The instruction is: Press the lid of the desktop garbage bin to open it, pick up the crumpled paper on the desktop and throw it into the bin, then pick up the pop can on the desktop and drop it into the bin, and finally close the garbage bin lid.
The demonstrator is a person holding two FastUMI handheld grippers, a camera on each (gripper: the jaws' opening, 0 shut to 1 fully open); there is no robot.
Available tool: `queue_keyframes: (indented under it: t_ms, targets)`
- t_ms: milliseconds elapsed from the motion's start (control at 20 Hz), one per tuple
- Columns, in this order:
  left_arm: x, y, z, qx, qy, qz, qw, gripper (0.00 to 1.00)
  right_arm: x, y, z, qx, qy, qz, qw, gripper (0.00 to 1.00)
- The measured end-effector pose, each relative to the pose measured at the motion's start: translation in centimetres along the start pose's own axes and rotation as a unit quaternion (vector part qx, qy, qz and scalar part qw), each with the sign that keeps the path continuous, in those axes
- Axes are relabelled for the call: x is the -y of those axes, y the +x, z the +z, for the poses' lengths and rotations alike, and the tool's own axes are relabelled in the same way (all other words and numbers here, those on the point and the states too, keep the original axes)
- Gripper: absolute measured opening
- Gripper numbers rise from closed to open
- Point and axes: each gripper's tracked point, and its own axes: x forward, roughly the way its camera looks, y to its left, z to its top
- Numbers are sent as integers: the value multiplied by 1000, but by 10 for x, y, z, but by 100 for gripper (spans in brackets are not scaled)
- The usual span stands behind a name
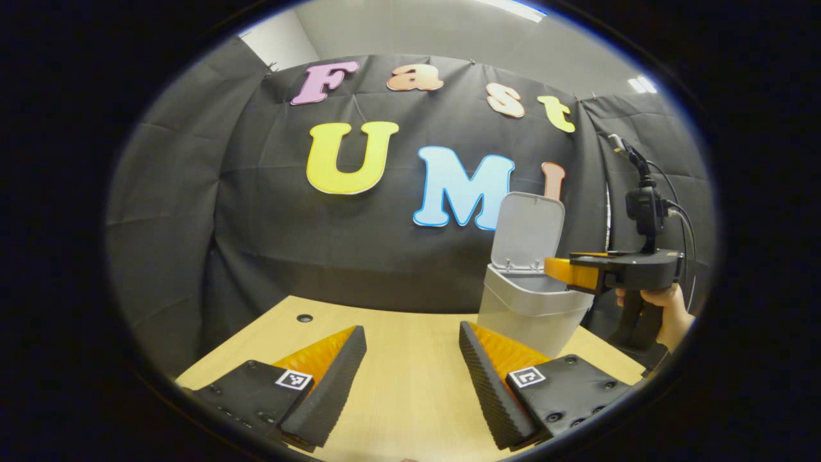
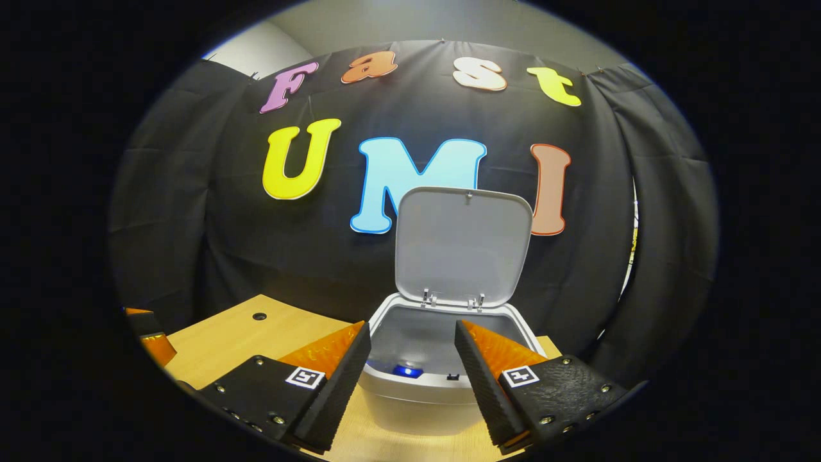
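Bin open on the desk, both my grippers empty.
The garbage bin (image 2: 442,378) stands on the desk (image 1: 410,385) with its lid (image 2: 463,247) upright (something blue lies inside); my right gripper (image 2: 412,385) hovers spread over its rim, my left gripper (image 1: 412,385) wide open beside.

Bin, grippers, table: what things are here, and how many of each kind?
Bin, lid standing open: 1
Grippers: 2, the left gripper and the right gripper, fingers apart, holding nothing
Hand holding the right gripper: 1
Table: 1
Total: 5
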Motion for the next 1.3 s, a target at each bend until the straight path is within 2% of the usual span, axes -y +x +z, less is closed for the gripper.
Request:
queue_keyframes:
  t_ms: [250, 300, 400, 500, 900, 1000, 1300]
  targets:
    - [1, -3, 0, 1, 1, -1, 1000, 95, 5, -5, 4, 2, 9, -8, 1000, 86]
    - [1, -3, 0, 1, 0, -3, 1000, 95, 6, -5, 4, 1, 11, -10, 1000, 90]
    - [2, -6, 1, 0, -2, -6, 1000, 95, 8, -7, 6, -1, 19, -10, 1000, 89]
    - [4, -8, 4, 2, -3, -9, 1000, 95, 11, -6, 12, -1, 24, -15, 1000, 97]
    - [-1, -14, 15, 16, -5, -1, 1000, 95, 40, 3, 48, 16, 25, -51, 998, 97]
    - [-6, -16, 22, 22, -5, 4, 1000, 95, 44, 8, 60, 23, 29, -53, 998, 94]
    - [-14, -17, 39, 38, -5, 18, 999, 96, 43, 31, 98, 46, 18, -53, 997, 97]
